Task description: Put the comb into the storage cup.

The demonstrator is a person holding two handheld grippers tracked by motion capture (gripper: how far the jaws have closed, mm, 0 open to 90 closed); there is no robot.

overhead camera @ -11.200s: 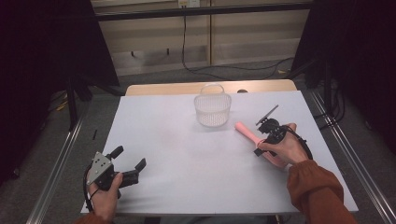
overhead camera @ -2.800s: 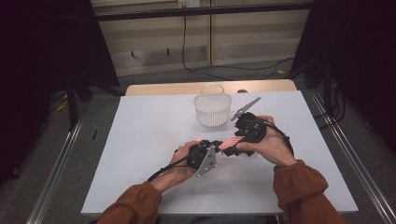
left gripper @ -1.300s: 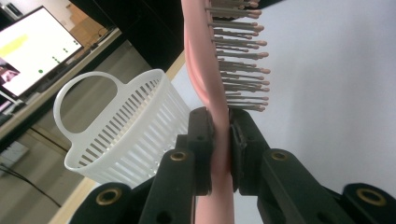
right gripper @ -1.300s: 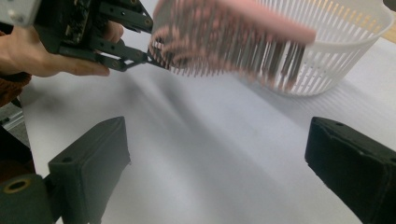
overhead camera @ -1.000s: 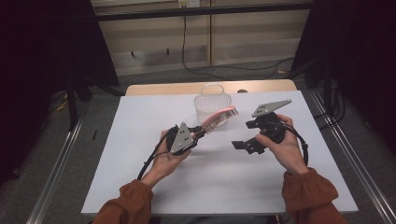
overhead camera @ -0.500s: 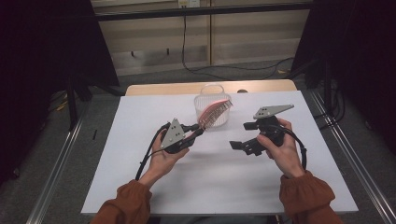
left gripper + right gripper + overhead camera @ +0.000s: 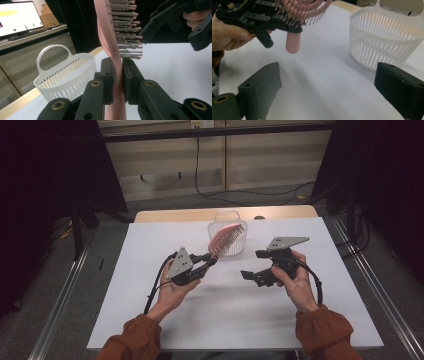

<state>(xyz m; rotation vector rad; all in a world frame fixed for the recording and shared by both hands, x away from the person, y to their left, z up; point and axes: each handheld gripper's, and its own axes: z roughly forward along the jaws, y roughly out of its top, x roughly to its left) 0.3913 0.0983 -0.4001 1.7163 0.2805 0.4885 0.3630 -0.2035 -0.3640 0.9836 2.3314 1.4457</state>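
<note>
fingers (image 7: 109, 75) clamp hairbrush (image 7: 226, 240), apparently basketward

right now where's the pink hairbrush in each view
High view: pink hairbrush centre, in front of the white basket.
Left gripper view: upright at centre, clamped in the left tool.
Right gripper view: top left, bristles down.
Shared landmark: the white basket.

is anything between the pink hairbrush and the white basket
Nothing visible does. The left gripper holds the pink hairbrush by its handle in the air, bristle head right at the white basket and its open top. The right gripper is off to the side, open.
</note>
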